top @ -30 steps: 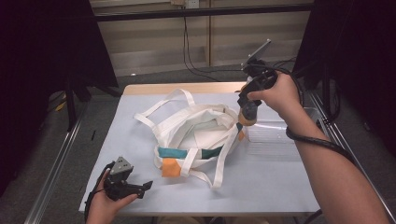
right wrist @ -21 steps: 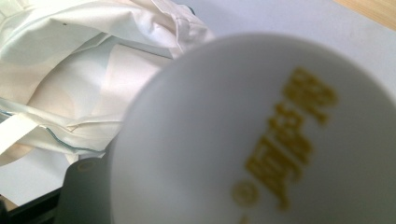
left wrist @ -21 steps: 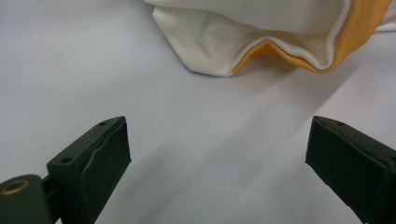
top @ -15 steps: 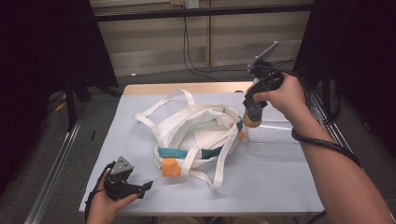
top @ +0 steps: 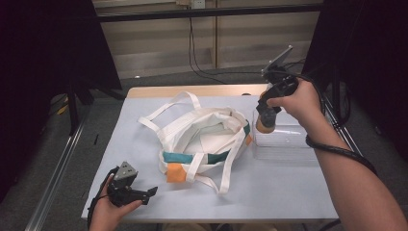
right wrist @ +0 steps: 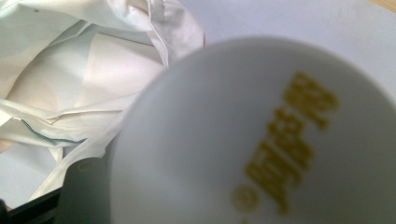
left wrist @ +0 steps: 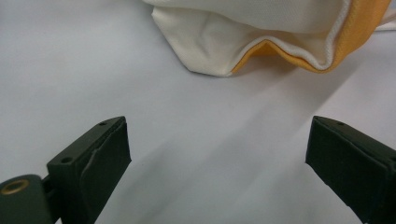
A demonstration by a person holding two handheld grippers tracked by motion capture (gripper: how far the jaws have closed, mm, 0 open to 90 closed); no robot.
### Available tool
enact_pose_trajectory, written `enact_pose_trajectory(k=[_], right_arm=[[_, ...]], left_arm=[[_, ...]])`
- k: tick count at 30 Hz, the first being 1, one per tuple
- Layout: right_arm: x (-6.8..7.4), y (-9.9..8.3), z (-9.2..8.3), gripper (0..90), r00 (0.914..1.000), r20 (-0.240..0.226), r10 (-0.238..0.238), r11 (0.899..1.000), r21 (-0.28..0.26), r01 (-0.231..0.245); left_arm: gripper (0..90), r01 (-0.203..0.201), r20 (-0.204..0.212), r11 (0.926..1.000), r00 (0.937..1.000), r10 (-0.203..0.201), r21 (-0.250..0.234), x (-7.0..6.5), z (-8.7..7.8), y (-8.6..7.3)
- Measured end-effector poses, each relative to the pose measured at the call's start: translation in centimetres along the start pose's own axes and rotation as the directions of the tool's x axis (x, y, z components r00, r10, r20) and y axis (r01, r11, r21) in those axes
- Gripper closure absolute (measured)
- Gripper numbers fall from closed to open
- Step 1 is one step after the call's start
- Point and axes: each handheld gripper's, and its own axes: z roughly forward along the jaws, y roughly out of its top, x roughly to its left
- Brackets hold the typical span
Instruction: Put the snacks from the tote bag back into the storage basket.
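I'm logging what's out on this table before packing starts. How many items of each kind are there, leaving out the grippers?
Cloth tote bag: 1
Clear plastic container: 1
Bottle with a white cap and gold lettering, held in the right gripper: 1
Total: 3

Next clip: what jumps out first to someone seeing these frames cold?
The crumpled white cloth tote bag with teal and orange trim sprawls mid-table, straps splayed. At its right, the right hand-held gripper holds a small orange-and-white container over a clear plastic box. The left hand-held gripper rests open at the table's near-left edge.
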Motion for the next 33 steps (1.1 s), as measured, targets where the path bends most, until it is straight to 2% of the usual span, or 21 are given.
enact_pose_trajectory(k=[20, 33], right_arm=[[-0.9, -1.1, 1.2, 30.3, 0.9998, 0.004, 0.021, 1.0, 0.008, -0.021], [-0.7, -1.6, 2.0, 30.3, 0.9997, 0.006, 0.024, 0.999, 0.028, -0.024]], left_arm=[[6.2, 0.002, -0.001, 1.0, 1.0, -0.002, -0.001, 0.0, 0.0, 0.0], [6.2, 0.001, -0.008, 1.0, 1.0, -0.001, 0.006, 0.0, 0.0, 0.0]])
